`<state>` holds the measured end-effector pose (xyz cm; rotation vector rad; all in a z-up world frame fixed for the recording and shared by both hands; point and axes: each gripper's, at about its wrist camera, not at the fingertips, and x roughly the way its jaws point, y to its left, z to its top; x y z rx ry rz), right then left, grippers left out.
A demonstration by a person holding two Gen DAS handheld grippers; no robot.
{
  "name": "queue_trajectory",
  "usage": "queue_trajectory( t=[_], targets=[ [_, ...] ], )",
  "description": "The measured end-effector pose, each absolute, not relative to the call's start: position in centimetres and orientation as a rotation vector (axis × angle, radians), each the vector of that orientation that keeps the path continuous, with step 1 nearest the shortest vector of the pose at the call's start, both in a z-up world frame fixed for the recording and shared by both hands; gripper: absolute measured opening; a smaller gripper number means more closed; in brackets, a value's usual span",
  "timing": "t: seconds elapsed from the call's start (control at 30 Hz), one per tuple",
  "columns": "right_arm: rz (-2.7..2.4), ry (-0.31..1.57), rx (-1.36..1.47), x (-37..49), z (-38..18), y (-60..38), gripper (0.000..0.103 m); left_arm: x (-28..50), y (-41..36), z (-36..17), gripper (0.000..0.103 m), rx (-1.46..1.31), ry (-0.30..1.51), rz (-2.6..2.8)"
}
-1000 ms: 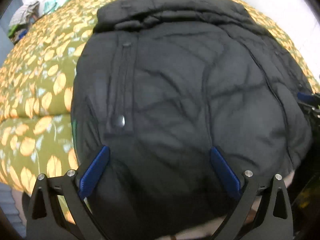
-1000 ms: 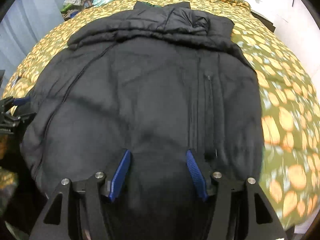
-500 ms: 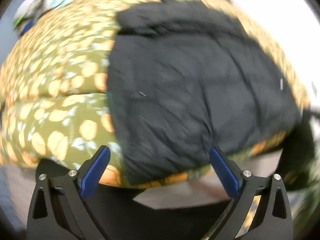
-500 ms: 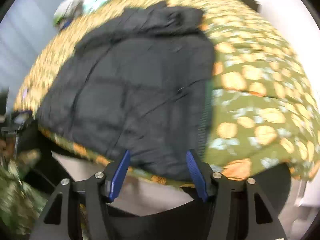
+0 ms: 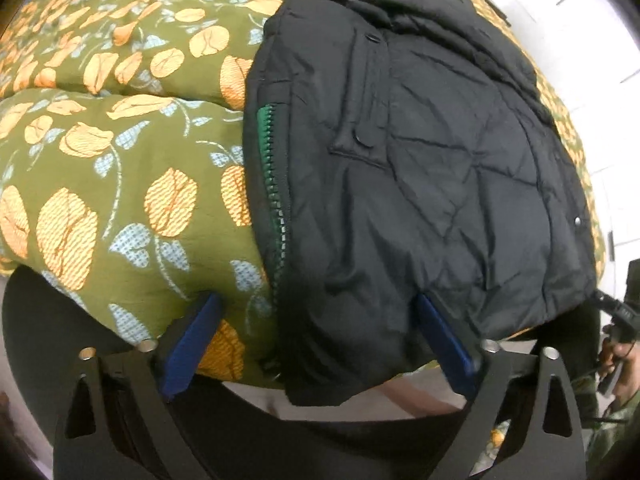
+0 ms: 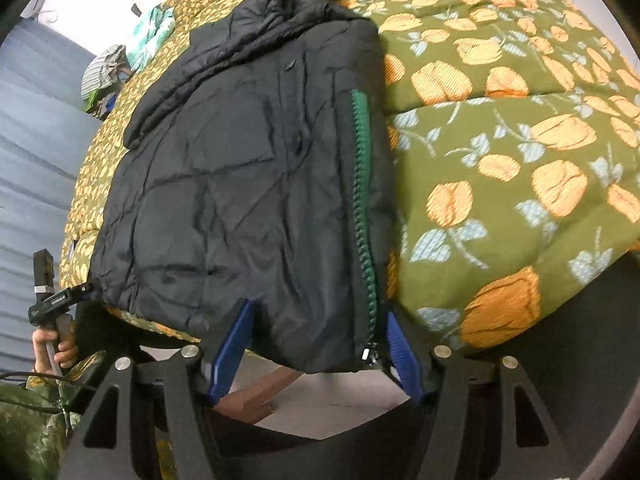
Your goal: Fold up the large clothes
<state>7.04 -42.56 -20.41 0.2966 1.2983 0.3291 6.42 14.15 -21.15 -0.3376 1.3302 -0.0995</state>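
Observation:
A black puffer jacket (image 5: 420, 152) lies on the bed, its hem hanging over the near edge. Its green zipper (image 5: 274, 184) runs along one side; it also shows in the right wrist view (image 6: 362, 200). My left gripper (image 5: 320, 340) is open, with its blue fingers either side of the jacket's hem corner at the zipper side. My right gripper (image 6: 316, 352) is open, with its fingers astride the hem corner of the jacket (image 6: 240, 184) by the zipper end. Neither gripper holds cloth.
The bed carries an olive quilt with orange flowers (image 5: 100, 184), also in the right wrist view (image 6: 520, 160). Loose clothes (image 6: 120, 64) lie at the far side. The other gripper and a hand (image 6: 52, 312) show at the jacket's far corner. Floor lies below the bed edge.
Both grippers pulled back from above the jacket to the bed's near edge and turned toward the hem. The jacket's zipper side has come into view. Both stay open.

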Motion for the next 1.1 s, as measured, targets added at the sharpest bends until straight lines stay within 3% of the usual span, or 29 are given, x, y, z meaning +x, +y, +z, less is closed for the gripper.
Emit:
queue_trajectory(
  t=[0.1,0.17,0.27,0.33,0.7,1.1],
  targets=[
    [0.349,1.303,0.308,7.3,-20.1,-42.3,0.058,6.5,13.8,-20.9,0.075,-0.381,1.351,-0.099],
    [0.357,1.302,0.305,7.4,-19.8,-42.2,0.03,5.8,13.8,-20.5,0.051,-0.397,1.356,-0.106],
    [0.378,1.282,0.305,7.6,-18.6,-42.0,0.023,5.1,13.8,-19.7,0.025,-0.399,1.355,-0.111],
    [0.401,1.256,0.308,7.8,-17.4,-41.8,0.022,5.0,13.4,-18.7,0.017,-0.399,1.336,-0.115],
    [0.528,1.038,0.326,9.1,-7.1,-42.4,0.02,3.5,14.8,-8.9,0.012,-0.45,1.091,-0.188],
    [0.684,1.006,0.538,3.3,-1.8,-45.9,0.02,-3.5,14.4,-1.5,0.013,-0.337,1.076,-0.315]
  ],
)
